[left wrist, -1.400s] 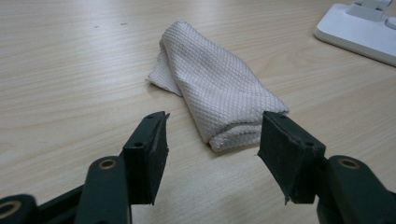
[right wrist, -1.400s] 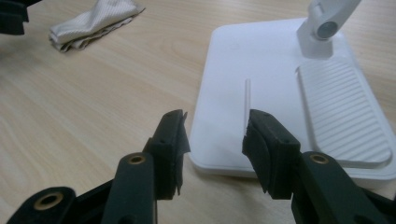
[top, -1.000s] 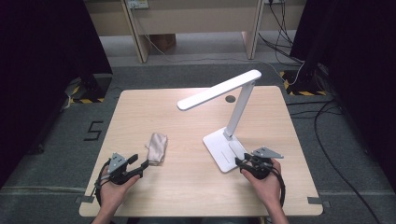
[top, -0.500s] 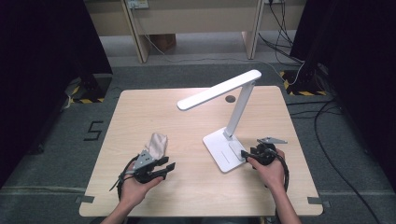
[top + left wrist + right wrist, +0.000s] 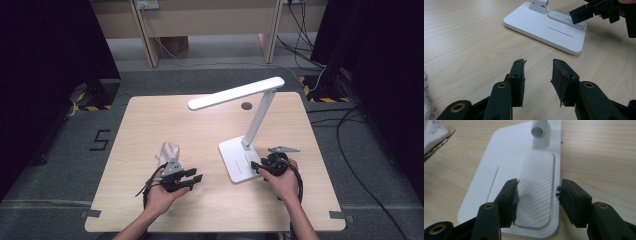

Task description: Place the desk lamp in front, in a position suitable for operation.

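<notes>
On the pale wooden counter (image 5: 210, 125), near its front edge, two black two-jaw grippers are held, one in each hand. The left gripper (image 5: 192, 178) is seen in the high view at the front left, its jaws pointed across the counter toward the lamp. In the left gripper view its jaws are set apart by a moderate gap, with nothing between them and bare wood below; they have just been closing. A crumpled whitish cloth (image 5: 167, 151) lies on the counter just behind this gripper, and its mesh-like edge is glimpsed at the far left of the left gripper view.

The white desk lamp (image 5: 252, 127), with a flat rectangular base, a slanted stem and a long bar-shaped head, stands right of centre. Its base (image 5: 499, 185) rests flat on the counter, well apart from the cloth. The right gripper (image 5: 258, 165) is held at the right edge of that base. In the right gripper view its jaws are spread fairly wide above the ribbed, rounded panel (image 5: 537, 187) set into the base, one jaw over the panel's left margin and the other beyond the base's right edge. Nothing is gripped; the jaws have just been opening slightly. Whether they touch the base cannot be told.
</notes>
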The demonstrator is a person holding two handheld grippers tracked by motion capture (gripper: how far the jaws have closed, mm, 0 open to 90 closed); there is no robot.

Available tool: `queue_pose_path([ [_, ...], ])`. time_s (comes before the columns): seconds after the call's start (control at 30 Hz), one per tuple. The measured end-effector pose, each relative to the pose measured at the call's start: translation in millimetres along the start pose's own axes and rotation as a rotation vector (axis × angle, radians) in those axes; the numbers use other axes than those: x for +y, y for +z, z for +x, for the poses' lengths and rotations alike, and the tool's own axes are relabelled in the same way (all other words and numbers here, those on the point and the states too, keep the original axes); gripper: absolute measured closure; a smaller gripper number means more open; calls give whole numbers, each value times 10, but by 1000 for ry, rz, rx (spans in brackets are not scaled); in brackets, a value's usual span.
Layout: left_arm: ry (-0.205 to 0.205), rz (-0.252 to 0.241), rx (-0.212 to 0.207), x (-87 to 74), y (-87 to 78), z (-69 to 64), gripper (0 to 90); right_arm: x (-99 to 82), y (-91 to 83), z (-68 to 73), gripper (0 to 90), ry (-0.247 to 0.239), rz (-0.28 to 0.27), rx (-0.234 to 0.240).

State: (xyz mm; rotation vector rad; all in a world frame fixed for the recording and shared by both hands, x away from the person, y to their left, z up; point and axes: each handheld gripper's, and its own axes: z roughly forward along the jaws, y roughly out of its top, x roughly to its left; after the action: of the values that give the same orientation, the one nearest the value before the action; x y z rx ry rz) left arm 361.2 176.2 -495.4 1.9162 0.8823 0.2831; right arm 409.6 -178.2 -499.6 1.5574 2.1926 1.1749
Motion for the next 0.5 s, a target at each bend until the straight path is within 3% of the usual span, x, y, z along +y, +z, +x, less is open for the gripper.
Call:
queue_pose_path([
  [0.27,19,23,-21,110,194,-61,600,29,40,52,525,-17,-3,1],
  [0.33,26,26,-22,143,267,-86,572,112,-22,21,537,-9,-71,-14],
  [0.37,30,27,-23,162,306,-98,572,112,-22,21,537,-9,-71,-14],
  [0.4,36,26,-27,200,392,-123,547,220,-93,6,539,-11,-150,-27],
  [0.43,36,26,-27,200,392,-123,535,220,-93,6,539,-11,-150,-27],
  [0.5,51,29,-26,241,484,-158,519,423,-184,50,539,-25,-249,-34],
])
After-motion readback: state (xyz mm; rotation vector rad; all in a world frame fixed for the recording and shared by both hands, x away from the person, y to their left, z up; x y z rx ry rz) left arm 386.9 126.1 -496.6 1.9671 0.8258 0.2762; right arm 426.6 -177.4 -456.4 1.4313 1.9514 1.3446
